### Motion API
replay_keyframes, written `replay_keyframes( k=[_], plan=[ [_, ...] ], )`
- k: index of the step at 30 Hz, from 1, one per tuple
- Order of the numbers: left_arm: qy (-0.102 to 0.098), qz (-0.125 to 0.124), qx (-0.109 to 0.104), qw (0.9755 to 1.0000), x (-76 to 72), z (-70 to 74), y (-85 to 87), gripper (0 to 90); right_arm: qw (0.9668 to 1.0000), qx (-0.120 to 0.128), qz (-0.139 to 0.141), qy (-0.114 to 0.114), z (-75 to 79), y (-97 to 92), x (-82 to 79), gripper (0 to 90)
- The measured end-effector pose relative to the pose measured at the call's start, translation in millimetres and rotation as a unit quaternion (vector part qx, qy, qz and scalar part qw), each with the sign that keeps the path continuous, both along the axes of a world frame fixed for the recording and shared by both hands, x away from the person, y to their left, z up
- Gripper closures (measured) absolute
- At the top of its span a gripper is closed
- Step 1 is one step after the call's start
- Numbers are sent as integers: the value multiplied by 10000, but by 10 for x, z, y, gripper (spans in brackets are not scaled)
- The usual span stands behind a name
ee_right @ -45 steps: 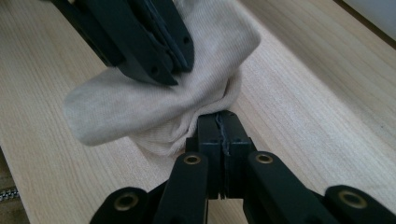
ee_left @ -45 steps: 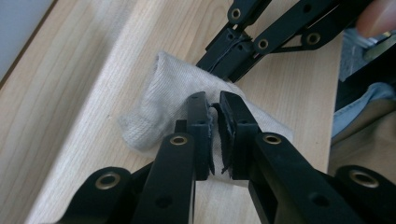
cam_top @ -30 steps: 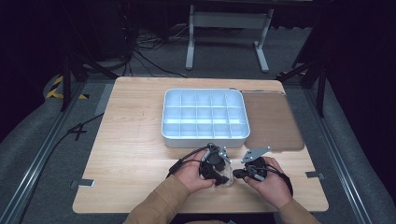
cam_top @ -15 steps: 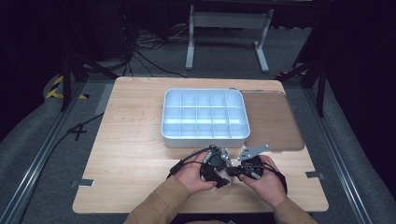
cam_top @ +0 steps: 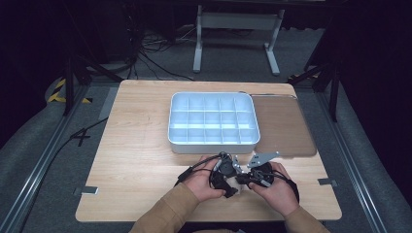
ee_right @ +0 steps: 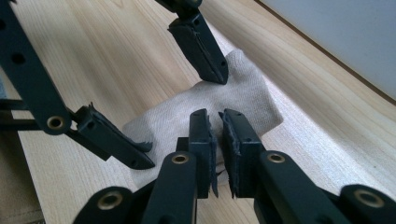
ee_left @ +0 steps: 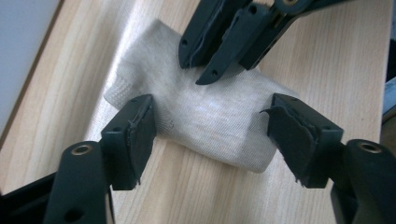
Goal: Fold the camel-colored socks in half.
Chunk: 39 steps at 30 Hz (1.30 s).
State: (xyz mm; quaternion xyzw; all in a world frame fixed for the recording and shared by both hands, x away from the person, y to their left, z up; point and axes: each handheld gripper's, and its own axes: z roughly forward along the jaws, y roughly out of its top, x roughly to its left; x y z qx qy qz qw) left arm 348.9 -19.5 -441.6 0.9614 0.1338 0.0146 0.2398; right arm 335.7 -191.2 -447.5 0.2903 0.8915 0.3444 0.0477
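Note:
A beige knitted cloth [ee_left: 210,116] lies folded on the wooden table [cam_top: 136,160] near its front edge. My left gripper [ee_left: 215,126] is open, and its jaws have just been opening. They stand wide on either side of the cloth, one over its edge, the other off its far end. My right gripper [ee_right: 217,121] points down at the cloth [ee_right: 243,102] with a narrow gap between its jaws, which have just been opening; nothing shows between them. The high view has both hands close together, with the left gripper [cam_top: 226,177] beside the right gripper [cam_top: 252,177].
A white tray [cam_top: 212,141] with several empty compartments stands just beyond the hands. A brown mat [cam_top: 282,126] lies to its right. Dark floor, cables and a metal stand surround the table.
In the high view the right hand has edged slightly toward the left hand. The hands otherwise stay at the same spot by the front edge.

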Motion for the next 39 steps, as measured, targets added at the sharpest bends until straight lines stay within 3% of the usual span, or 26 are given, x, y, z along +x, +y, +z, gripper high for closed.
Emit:
replay_keyframes(
  k=[3, 5, 7, 12, 15, 18, 24, 33, 36, 39],
  plan=[
    [38, 53, -47, 10000, 3, -10, 7, 318, 10000, -45, -30, -39, -4, 0, -11, 777],
    [77, 75, -63, 9999, 2, -13, 9, 318, 9999, -38, -104, 0, 0, -2, -23, 702],
    [63, 86, -48, 9999, 0, -13, 8, 318, 9994, -165, -288, -121, -10, 4, -20, 633],
    [109, 76, 35, 9999, 3, -13, 20, 317, 9988, -87, -488, 48, -35, -9, 4, 517],
    [181, 183, 17, 9997, -15, -13, 23, 319, 9981, -5, -598, 129, -79, -32, 44, 401],
    [199, 219, 19, 9996, -23, -17, 35, 323, 9982, 3, -564, 223, -105, -35, 99, 374],
    [221, 301, -11, 9993, -47, -42, 59, 326, 9966, 190, -448, 665, -147, -28, 174, 422],
    [209, 354, -18, 9992, -66, -49, 108, 329, 9897, 546, -226, 1302, -185, -48, 255, 657],
    [241, 414, -29, 9988, -75, -40, 141, 342, 9894, 537, -152, 1342, -168, -38, 258, 726],
    [211, 435, 7, 9988, -71, -29, 175, 350, 9917, 378, -77, 1230, -133, 2, 246, 753]
  ],
)
